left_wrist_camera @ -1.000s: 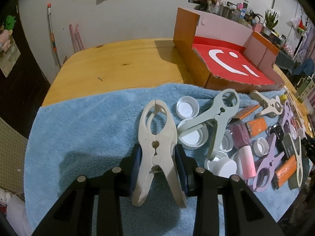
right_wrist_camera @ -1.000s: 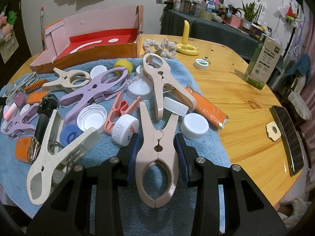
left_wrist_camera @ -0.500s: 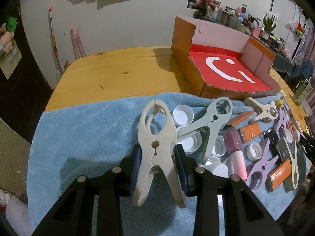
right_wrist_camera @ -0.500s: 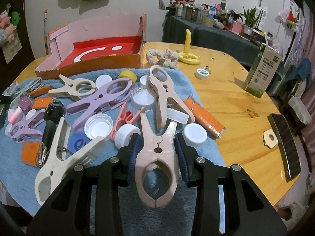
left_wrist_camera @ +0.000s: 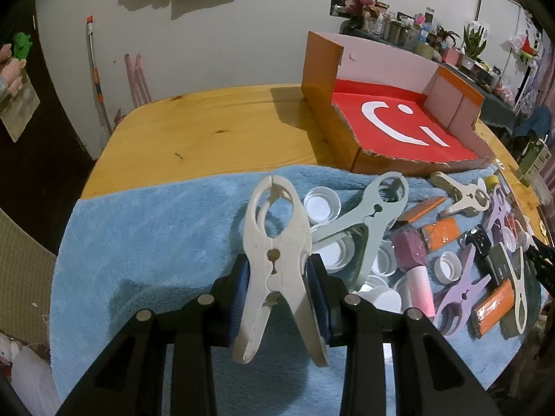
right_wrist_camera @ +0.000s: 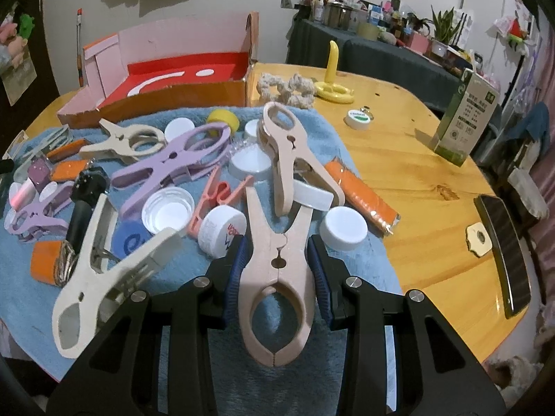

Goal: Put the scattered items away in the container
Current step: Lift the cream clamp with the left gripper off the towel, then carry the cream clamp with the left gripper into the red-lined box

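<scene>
1. Box (left_wrist_camera: 399,128) – a white smile sign on its red floor, no words.
2. Blue cap (right_wrist_camera: 130,241) – a white "e".
3. Carton (right_wrist_camera: 464,118), far right – print too small to read.

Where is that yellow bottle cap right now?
In the right wrist view, the yellow cap lies at the blue towel's far edge, just before the cardboard box, beside the large purple clip's tip.

Both wrist cams close, angled down over blue towel (left_wrist_camera: 145,242) (shared: box (right_wrist_camera: 180,79)).
</scene>
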### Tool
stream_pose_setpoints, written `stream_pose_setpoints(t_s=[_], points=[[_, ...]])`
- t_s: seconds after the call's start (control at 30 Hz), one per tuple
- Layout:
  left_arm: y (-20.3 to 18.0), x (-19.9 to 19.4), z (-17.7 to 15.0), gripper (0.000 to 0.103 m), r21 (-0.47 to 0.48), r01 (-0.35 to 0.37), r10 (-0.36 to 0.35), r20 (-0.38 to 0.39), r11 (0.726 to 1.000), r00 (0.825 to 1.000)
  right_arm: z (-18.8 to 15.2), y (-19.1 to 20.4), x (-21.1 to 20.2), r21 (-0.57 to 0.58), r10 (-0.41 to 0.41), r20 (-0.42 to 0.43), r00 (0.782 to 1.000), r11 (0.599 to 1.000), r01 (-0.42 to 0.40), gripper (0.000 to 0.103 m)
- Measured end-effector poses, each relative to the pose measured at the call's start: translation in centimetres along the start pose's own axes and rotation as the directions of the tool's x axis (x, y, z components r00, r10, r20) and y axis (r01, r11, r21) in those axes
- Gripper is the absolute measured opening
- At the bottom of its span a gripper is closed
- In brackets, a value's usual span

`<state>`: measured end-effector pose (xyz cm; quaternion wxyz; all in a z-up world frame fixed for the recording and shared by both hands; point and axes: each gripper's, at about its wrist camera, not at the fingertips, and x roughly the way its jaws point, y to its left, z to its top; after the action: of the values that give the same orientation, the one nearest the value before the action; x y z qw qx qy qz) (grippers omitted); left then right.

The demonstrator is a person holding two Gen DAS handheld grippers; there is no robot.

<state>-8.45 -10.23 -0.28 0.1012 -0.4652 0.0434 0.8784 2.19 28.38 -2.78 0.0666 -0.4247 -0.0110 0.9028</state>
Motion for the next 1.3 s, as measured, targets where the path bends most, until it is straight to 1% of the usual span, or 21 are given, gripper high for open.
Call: stream_pose_setpoints(t_s=[0.13,0.47,0.87,1.07,1.3], points=[[0.0,-0.1,0.0,0.036,0.002,0.0,0.0,0.002,1.0,1.0,-0.1,0.1,-0.1,-0.011,-0.014,0.007,1.0,1.0,0.014,0.034],[-0.3,-0.3,0.1,0.036,0.006,0.014,-0.014,0.008,1.0,1.0,0.0,0.1,-0.6,-0.01,-0.003,0.017,1.0,1.0,0.003,0.034],[-0.5,-0.7,0.3,0.037,0.004,0.019,-0.019,0.018,1.0,1.0,0.6,0.1,-2.6,-0.011,0.002,0.07,0.998,1.0,-0.001,0.034],[-1.0,-1.4,0.6,0.037,0.007,0.025,-0.025,0.033,1.0,0.999,1.2,0.2,-3.5,-0.019,0.014,0.1,0.995,1.0,-0.012,0.034],[-2.3,-2.3,1.5,0.037,0.017,0.041,-0.042,0.06,0.999,0.997,2.8,1.2,-4.4,-0.047,0.059,0.142,0.988,0.998,-0.052,0.034]])
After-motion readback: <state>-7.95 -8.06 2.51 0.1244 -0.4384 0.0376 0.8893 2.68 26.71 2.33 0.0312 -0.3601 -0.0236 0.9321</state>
